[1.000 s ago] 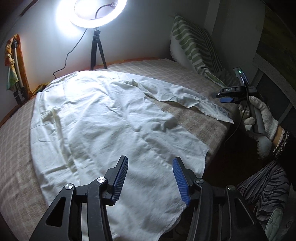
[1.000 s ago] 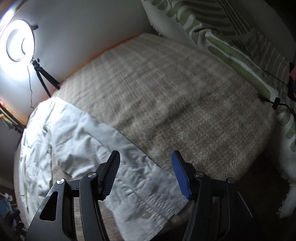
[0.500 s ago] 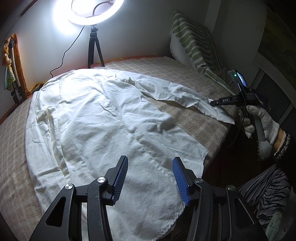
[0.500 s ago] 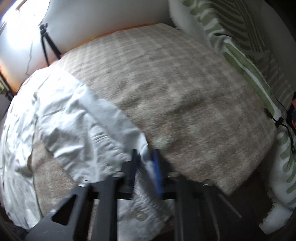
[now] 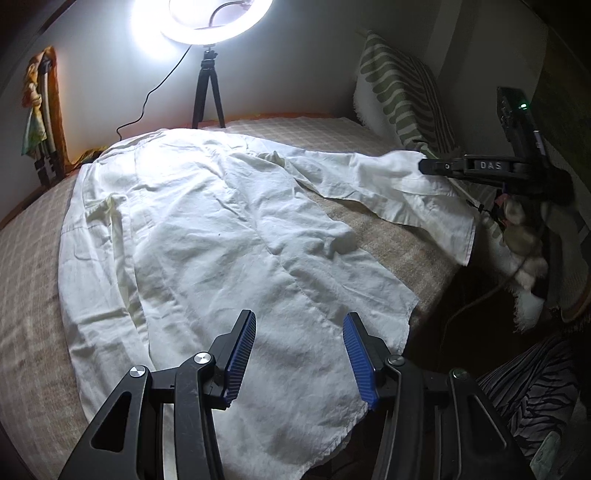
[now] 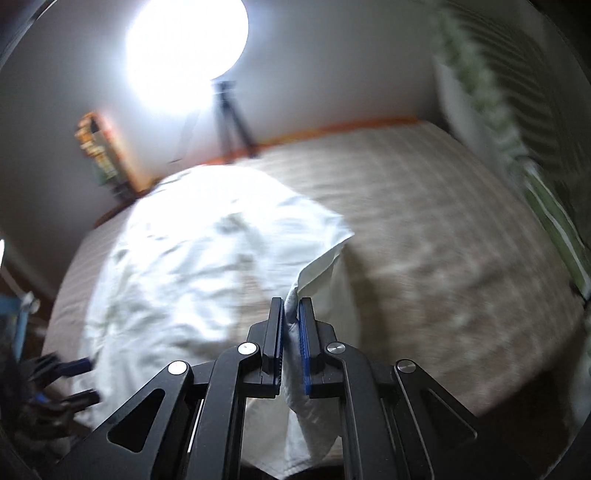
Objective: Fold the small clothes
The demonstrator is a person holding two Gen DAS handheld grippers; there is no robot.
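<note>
From the left wrist camera, a white shirt [image 5: 221, 229] lies spread across a bed with a beige checked cover [image 5: 33, 258], its hem reaching under and ahead of the left gripper [image 5: 298, 334]. That gripper hangs over the hem with its blue-padded jaws apart and nothing between them. Ahead and to its right, the shirt's sleeve [image 5: 399, 184] is lifted off the cover, its cuff end pinched in the right gripper [image 5: 424, 165], a black tool whose side bears the raised letters "DAS" and whose upper part shows a small green light. A gloved hand [image 5: 524, 236] holds that tool's handle. Straight ahead, past the shirt, a lit ring lamp [image 5: 214, 14] stands on a small black tripod [image 5: 208, 96] against the wall; a green-and-white striped cushion [image 5: 402, 88] leans far ahead to the right.

From the right wrist camera, blurred, the right gripper [image 6: 291, 314] is clamped on the sleeve's cuff [image 6: 295, 369], white cloth squeezed between its blue pads and hanging below them. The shirt's body lies ahead and to the left, bright under the lamp. The left gripper [image 6: 79, 380] shows at the lower left edge over the shirt's hem, jaws parted. Bare beige cover stretches ahead to the right. No writing is legible here.
</note>
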